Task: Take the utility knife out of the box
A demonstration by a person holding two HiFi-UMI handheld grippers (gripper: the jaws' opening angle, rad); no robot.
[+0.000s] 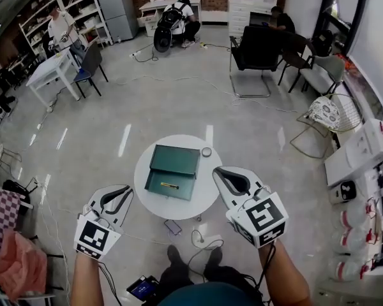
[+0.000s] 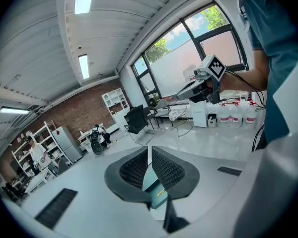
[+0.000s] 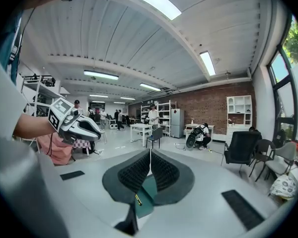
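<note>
An open green box (image 1: 173, 171) lies on a small round white table (image 1: 204, 196), its lid folded back. A yellow-and-black utility knife (image 1: 170, 185) rests in the box's near half. My left gripper (image 1: 127, 191) hovers off the table's left edge with its jaws shut and empty. My right gripper (image 1: 219, 173) hangs over the table's right edge, also shut and empty. In the left gripper view the shut left gripper (image 2: 149, 148) points at the box (image 2: 153, 181) and knife (image 2: 161, 193). In the right gripper view the right gripper (image 3: 150, 152) is shut above the box (image 3: 149, 190) and knife (image 3: 138, 199).
A small ring (image 1: 206, 152) sits on the table's far right. A phone-like object (image 1: 173, 227) and cables (image 1: 201, 240) lie on the floor by the person's feet. Chairs (image 1: 255, 50), desks and several people stand far back; shelving with bottles (image 1: 364, 222) lines the right.
</note>
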